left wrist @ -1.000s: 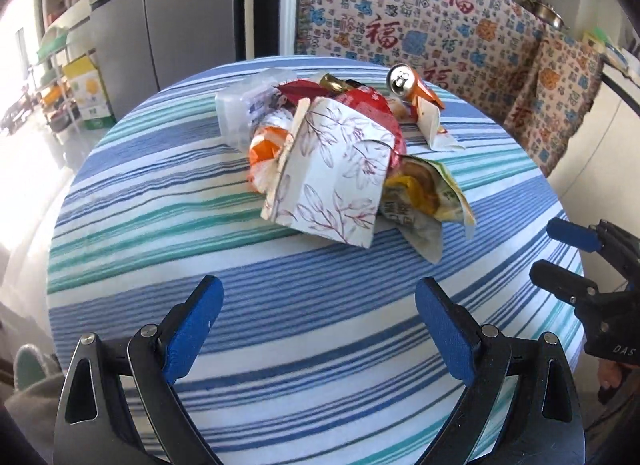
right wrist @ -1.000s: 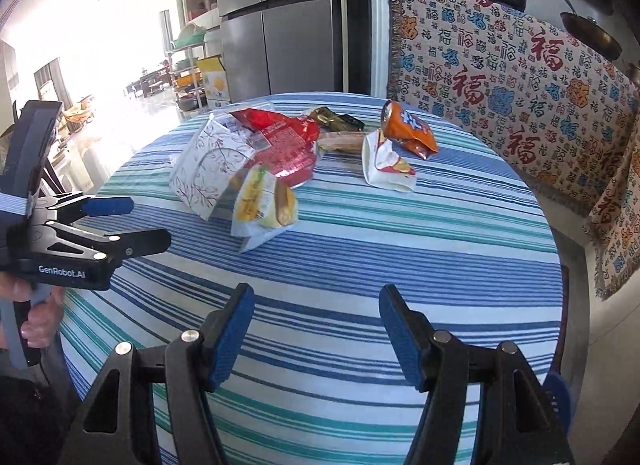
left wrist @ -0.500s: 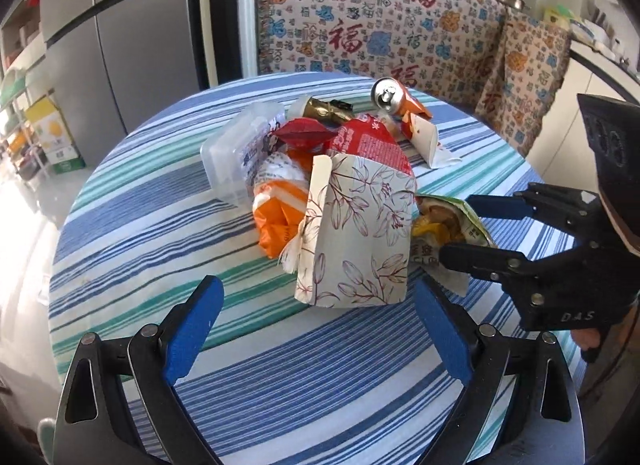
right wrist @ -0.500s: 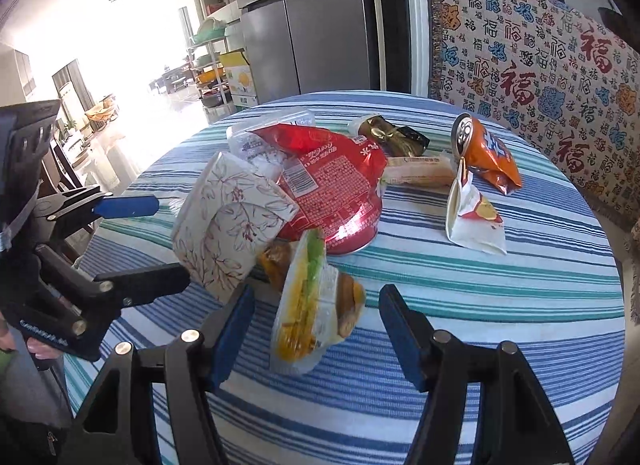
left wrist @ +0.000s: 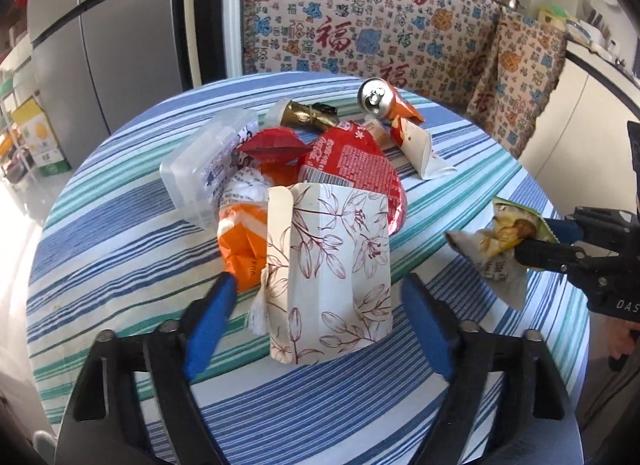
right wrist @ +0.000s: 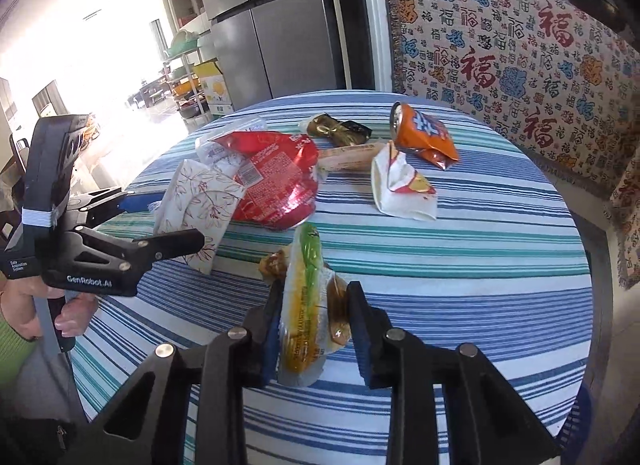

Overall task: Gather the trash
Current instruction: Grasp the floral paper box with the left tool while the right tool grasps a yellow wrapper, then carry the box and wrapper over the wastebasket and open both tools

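Note:
A pile of trash lies on the round striped table (left wrist: 120, 249). My left gripper (left wrist: 316, 325) is open, its blue pads on either side of a white floral paper box (left wrist: 332, 273), apart from it. The box also shows in the right wrist view (right wrist: 200, 201). My right gripper (right wrist: 314, 329) is shut on a yellow-green snack wrapper (right wrist: 304, 305) and holds it off the table; the wrapper also shows in the left wrist view (left wrist: 500, 245). Behind the box lie a red foil bag (left wrist: 352, 161), an orange wrapper (left wrist: 244, 241) and a clear plastic box (left wrist: 204, 161).
Farther back lie an orange can (right wrist: 420, 133), a white crumpled wrapper (right wrist: 400, 189), a gold-black wrapper (right wrist: 340, 129) and a beige bar wrapper (right wrist: 348, 153). A patterned cloth (right wrist: 520, 57) covers furniture behind the table. A grey fridge (right wrist: 280, 33) stands at the back.
My right gripper has closed on the snack wrapper and lifted it away from the pile. My left gripper has moved forward until its pads flank the floral box.

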`<state>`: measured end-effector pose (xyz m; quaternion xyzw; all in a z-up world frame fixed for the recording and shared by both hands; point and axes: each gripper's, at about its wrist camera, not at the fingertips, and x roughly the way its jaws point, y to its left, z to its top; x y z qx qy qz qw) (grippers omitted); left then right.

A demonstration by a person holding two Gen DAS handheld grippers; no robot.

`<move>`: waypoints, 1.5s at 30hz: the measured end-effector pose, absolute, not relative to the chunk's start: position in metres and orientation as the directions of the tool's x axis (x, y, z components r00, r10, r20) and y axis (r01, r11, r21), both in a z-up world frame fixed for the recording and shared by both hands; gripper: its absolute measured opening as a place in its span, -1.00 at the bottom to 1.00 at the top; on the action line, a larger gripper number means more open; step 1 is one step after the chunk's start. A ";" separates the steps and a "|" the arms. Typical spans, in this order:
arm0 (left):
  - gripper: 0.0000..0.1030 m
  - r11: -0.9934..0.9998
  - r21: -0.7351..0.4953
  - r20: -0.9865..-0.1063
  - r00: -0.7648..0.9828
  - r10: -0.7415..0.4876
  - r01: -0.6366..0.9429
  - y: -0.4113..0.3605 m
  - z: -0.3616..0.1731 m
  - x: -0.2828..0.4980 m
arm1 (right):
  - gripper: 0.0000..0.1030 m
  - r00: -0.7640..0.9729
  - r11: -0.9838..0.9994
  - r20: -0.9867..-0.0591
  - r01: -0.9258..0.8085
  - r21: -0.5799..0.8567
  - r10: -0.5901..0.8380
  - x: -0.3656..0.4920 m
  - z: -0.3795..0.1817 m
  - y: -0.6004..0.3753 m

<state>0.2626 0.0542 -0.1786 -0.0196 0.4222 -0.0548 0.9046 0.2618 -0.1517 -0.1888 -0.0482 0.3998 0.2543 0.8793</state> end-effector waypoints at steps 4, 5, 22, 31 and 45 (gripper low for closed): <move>-0.22 0.993 -0.089 -0.768 0.630 -0.117 0.075 0.049 -0.175 0.255 | -0.41 0.553 0.881 -0.733 -0.454 0.134 0.396 0.262 -0.186 -0.169; -0.24 0.992 -0.100 -0.769 0.628 -0.123 0.072 0.048 -0.173 0.251 | -0.41 0.555 0.884 -0.732 -0.447 0.137 0.394 0.262 -0.184 -0.173; -0.28 0.978 -0.180 -0.759 0.616 -0.209 0.109 -0.031 -0.157 0.234 | -0.41 0.567 0.924 -0.751 -0.351 0.151 0.338 0.247 -0.177 -0.229; -0.29 0.978 -0.138 -0.756 0.621 -0.206 0.157 -0.081 -0.155 0.250 | -0.42 0.593 0.950 -0.749 -0.267 0.162 0.295 0.245 -0.178 -0.271; -0.29 0.979 -0.075 -0.757 0.628 -0.180 0.191 -0.131 -0.155 0.267 | -0.42 0.623 0.965 -0.736 -0.169 0.202 0.263 0.241 -0.177 -0.321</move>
